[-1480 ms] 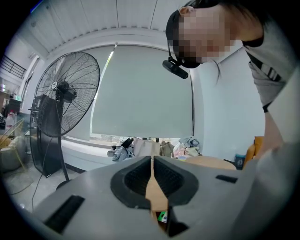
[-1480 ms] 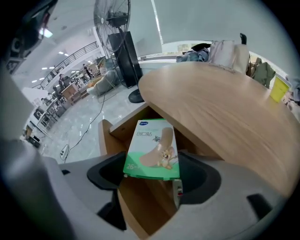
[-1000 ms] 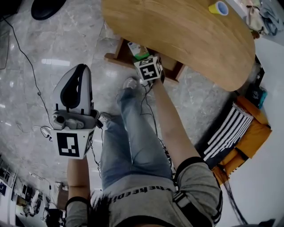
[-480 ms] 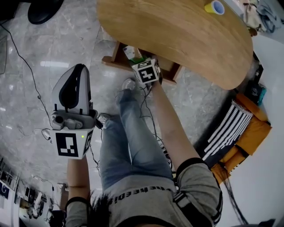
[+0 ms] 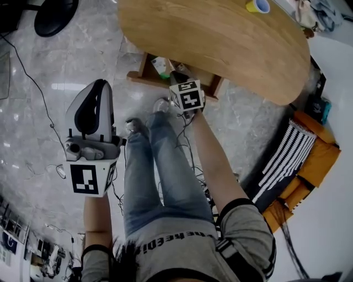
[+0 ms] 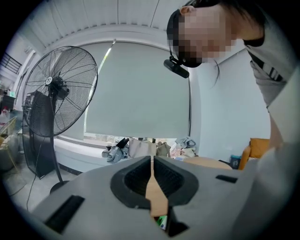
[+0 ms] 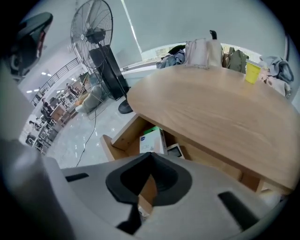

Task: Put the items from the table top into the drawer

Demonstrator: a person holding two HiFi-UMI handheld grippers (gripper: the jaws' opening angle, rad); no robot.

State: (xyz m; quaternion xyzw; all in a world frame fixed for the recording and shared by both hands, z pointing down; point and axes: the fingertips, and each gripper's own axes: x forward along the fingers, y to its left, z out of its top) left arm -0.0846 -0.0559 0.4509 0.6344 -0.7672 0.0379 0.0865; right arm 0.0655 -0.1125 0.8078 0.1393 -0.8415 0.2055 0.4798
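Observation:
An open wooden drawer [image 5: 138, 74] juts out below the round wooden table top [image 5: 220, 38]. Inside it lies a white and green box [image 7: 151, 139] with a small dark-framed item [image 7: 176, 151] beside it. My right gripper [image 5: 179, 77] hangs over the drawer and points steeply down. Its jaws have just been closing, and now they meet with nothing between them [image 7: 151, 154]. A yellow cup [image 5: 257, 5] stands at the table's far edge. My left gripper [image 5: 101, 83] is held out to the left over the floor, roughly level, shut and empty.
A standing fan [image 6: 61, 93] is on the marble floor, and its base [image 5: 55, 11] lies left of the table. Cables [image 5: 33, 71] trail over the floor. The person's legs [image 5: 160, 165] stand before the drawer. An orange chair [image 5: 309, 171] is at the right.
My right gripper has lifted a little away from the drawer and its jaws have shut. The box stays in the drawer. My left gripper has kept its place.

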